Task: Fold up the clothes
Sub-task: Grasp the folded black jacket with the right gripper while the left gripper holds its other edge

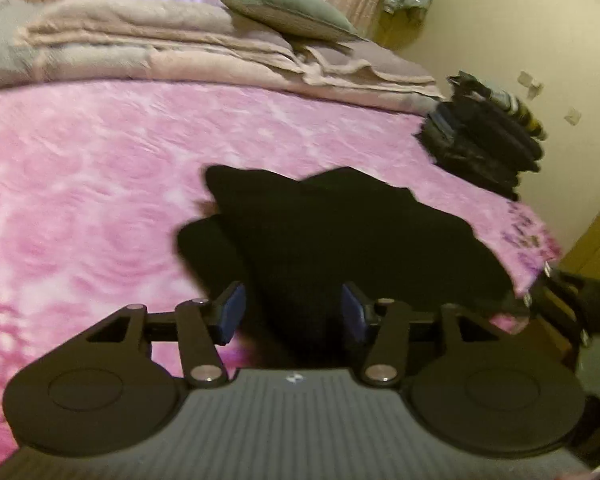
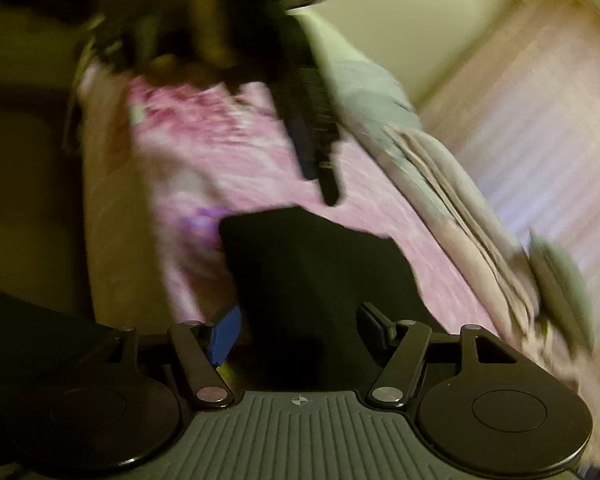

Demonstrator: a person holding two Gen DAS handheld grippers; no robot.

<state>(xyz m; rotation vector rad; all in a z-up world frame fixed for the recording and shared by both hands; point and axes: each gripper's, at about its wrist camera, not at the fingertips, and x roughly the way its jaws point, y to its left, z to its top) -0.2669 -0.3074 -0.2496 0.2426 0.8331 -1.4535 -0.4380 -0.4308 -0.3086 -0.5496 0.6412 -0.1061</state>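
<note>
- Bed (image 1: 80,184): covered by a pink patterned blanket; it extends ahead of both sets of fingers.
- Folded beige bedding (image 1: 160,48): stacked at the far side of the bed, well beyond the left fingers, with a grey-green pillow (image 1: 288,12) resting on top.
- Black garment (image 1: 340,232): lies on the pink blanket directly ahead of the left gripper (image 1: 292,312); its near edge runs between the blue-padded fingers (image 1: 230,314). Pads stand apart, not pressing the cloth.
- Dark stack of folded clothes (image 1: 484,136): ahead-right of the left fingers, at the bed's edge.
- Right gripper (image 2: 300,336): fingers parted, the garment between them, pads clear. View is blurred.
</note>
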